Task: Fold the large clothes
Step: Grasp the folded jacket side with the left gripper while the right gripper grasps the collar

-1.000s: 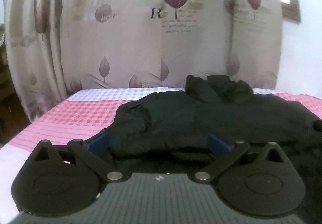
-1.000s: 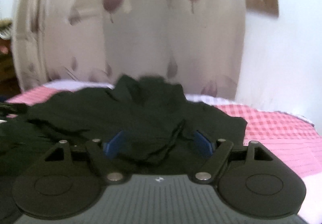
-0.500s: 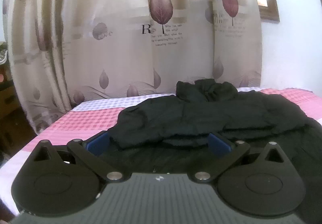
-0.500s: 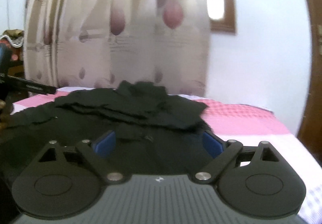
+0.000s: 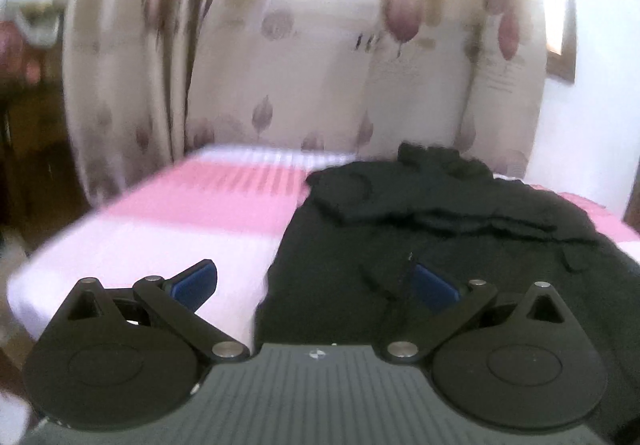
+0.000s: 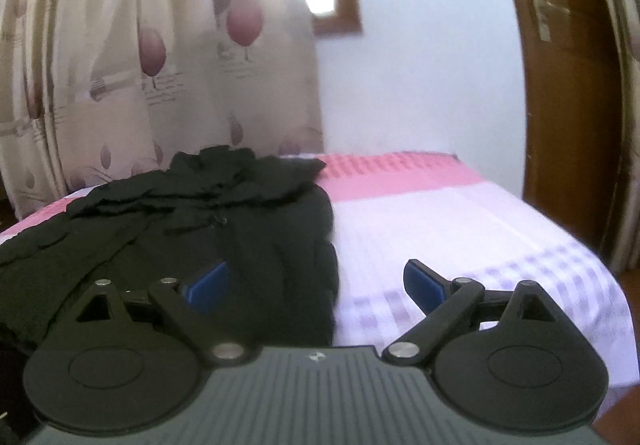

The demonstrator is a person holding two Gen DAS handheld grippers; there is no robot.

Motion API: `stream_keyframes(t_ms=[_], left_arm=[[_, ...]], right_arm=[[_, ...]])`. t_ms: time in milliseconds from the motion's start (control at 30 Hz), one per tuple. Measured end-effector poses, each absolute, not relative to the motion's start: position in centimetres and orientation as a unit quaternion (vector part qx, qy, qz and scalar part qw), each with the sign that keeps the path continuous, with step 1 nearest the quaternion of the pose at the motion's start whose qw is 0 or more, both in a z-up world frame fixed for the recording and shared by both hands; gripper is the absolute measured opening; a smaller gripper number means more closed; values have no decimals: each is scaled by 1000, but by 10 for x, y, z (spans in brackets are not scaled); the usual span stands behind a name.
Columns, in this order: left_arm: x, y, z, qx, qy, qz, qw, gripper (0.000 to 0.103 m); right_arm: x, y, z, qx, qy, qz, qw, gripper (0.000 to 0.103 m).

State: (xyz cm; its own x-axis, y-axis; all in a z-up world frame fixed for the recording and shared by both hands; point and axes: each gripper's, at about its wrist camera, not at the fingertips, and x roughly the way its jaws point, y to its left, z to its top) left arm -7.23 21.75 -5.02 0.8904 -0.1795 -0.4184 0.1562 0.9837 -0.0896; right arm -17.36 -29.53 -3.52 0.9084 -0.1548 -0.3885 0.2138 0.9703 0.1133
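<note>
Black garment (image 5: 440, 245) lay on the bed (image 5: 180, 229) (pink-checked sheet). Left hand-held gripper (image 5: 316, 283) gaped empty at its 9 o'clock edge; right hand-held gripper (image 6: 316, 283) likewise, 3 o'clock edge.

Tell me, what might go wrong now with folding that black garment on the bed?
The black garment reaches the bed's near edge, so a careless tug could slide it off. Both grippers are open and hold nothing: the left gripper straddles the garment's left border, the right gripper its right border, so each may pinch only one layer. The bunched top could fold unevenly.
</note>
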Motion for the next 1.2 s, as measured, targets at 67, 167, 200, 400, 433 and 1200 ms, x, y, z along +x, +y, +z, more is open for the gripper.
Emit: stream_keyframes(t_ms=[67, 167, 200, 400, 433, 1200], left_arm=[[-65, 241, -58, -60, 264, -116, 956, 102], [-67, 264, -71, -82, 285, -141, 945, 101], [-68, 269, -76, -88, 292, -147, 941, 102], [-70, 275, -108, -170, 336, -242, 894, 102], [-69, 271, -112, -176, 339, -254, 888, 101], [-75, 248, -122, -138, 342, -261, 892, 32]], right_arm=[[-179, -299, -41, 92, 198, -100, 971, 95], [-189, -306, -48, 115, 199, -110, 967, 95], [-190, -308, -51, 126, 203, -111, 965, 95], [-192, -318, -62, 176, 217, -95, 956, 95], [-192, -320, -64, 186, 219, -89, 954, 95], [-150, -321, -69, 272, 255, 32, 927, 15]])
